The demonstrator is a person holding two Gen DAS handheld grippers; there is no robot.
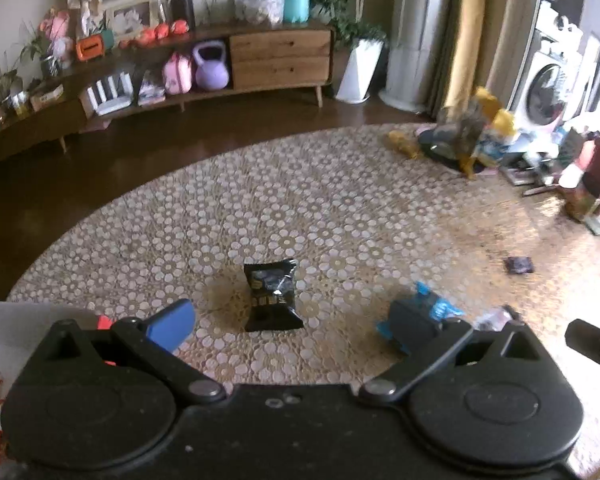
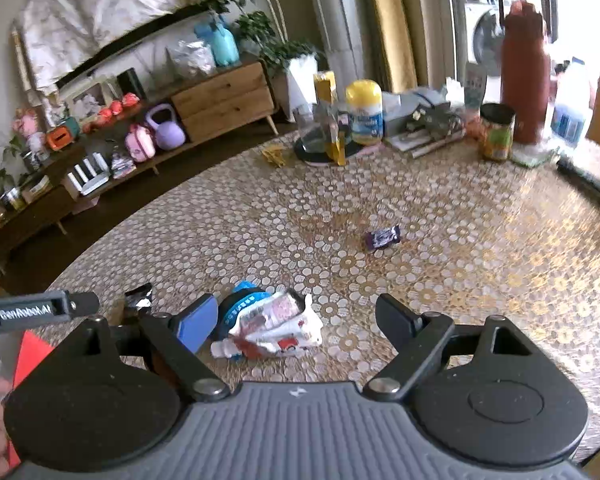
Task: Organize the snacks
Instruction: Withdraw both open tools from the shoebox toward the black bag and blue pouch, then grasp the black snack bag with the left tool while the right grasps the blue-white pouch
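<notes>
Black packet (image 1: 273, 297): glossy, crumpled, on the table between the left gripper's (image 1: 290, 326) wide-spread fingers, untouched.
White-red packet (image 2: 278, 326): atop a blue wrapper (image 2: 242, 302), between the right gripper's (image 2: 296, 320) parted fingers.
Purple packet (image 2: 383, 237): farther right, alone.
Table (image 2: 480, 248): round, gold floral cloth; clutter at far edge.
Room: wooden sideboard (image 1: 280, 56) beyond the left edge.
</notes>
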